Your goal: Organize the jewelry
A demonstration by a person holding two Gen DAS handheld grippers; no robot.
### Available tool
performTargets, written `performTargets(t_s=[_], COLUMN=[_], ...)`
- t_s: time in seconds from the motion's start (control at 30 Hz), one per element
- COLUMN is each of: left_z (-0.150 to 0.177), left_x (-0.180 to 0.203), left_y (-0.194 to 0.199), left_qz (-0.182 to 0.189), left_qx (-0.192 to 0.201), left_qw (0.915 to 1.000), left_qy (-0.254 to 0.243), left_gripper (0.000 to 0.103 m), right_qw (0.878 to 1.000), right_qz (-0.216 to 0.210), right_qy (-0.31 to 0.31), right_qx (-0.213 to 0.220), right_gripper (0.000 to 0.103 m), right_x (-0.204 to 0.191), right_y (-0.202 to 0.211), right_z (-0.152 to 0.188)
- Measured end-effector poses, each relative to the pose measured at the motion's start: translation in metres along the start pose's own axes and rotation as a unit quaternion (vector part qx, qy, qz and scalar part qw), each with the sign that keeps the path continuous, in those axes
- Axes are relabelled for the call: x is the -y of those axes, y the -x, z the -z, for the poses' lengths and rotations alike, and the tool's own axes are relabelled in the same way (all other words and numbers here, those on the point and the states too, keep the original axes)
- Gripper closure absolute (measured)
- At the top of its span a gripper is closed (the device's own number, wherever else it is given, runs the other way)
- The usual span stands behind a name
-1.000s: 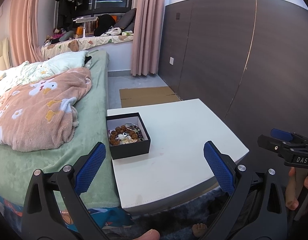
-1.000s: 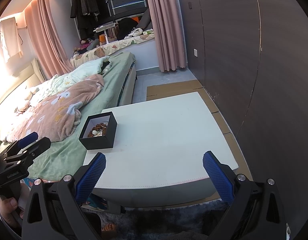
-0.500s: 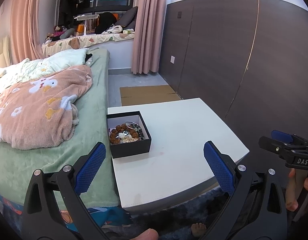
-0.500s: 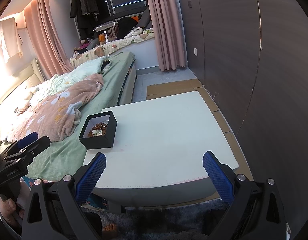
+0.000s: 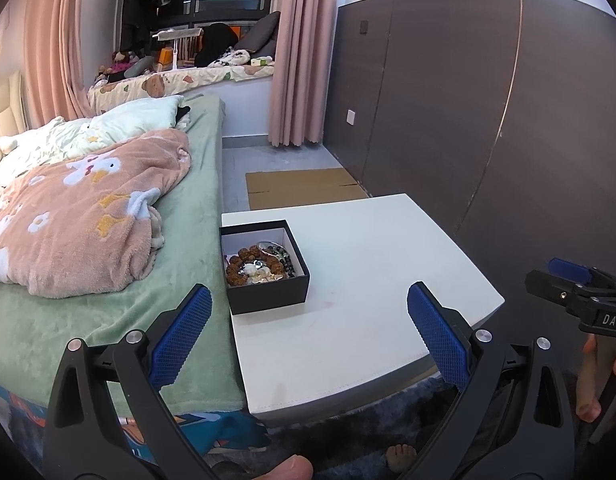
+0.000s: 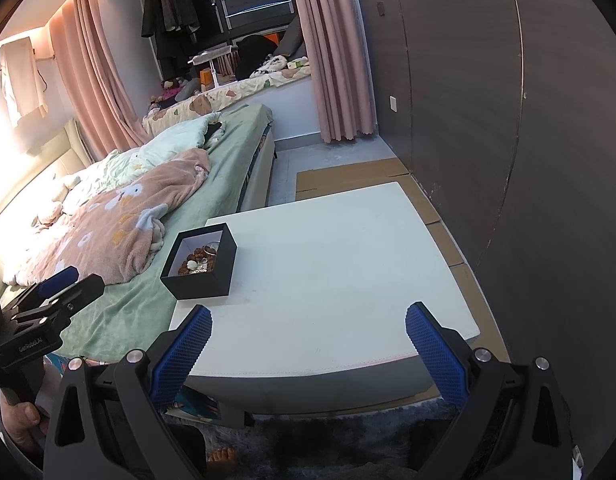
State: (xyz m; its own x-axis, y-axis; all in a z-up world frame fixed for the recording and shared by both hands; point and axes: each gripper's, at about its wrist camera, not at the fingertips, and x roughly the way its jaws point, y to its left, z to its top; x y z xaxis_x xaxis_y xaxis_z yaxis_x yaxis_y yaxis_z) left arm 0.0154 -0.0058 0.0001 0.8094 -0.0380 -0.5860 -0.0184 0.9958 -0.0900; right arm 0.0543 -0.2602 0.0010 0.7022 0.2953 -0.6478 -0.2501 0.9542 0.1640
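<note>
At the table's (image 5: 372, 264) left edge, beside the bed (image 5: 108, 320), the black box (image 5: 268, 292) of jewelry (image 5: 256, 266) is set. Both the left gripper (image 5: 308, 332) and right gripper (image 6: 308, 340) are held wide, empty, short of the near edge.

Both fisheye views are sharp at centre and bend straight lines hard toward black vignetted corners. Warm glare blows out the bed (image 6: 36, 208) around nine o'clock in the right wrist view. The white tabletop (image 5: 372, 264) is evenly lit, with soft shadows.
</note>
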Motion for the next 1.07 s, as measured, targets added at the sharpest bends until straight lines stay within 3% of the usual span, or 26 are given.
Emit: performTargets(t_s=[0.37, 1.07], left_z=[0.0, 0.0003], left_x=[0.0083, -0.0001], left_y=[0.006, 0.0085], left_qz=[-0.015, -0.013], left_qx=[0.018, 0.025], left_qw=[0.9995, 0.9995], left_qy=[-0.022, -0.01], left_gripper=[0.005, 0.005], right_qw=[1.0, 1.0], right_qz=[0.0, 0.002], right_qy=[-0.002, -0.002], right_qx=[-0.001, -0.005], right_gripper=[0.008, 0.008], right_x=[-0.0008, 0.0021], right_y=[-0.0008, -0.0042], right_z=[0.001, 0.0044])
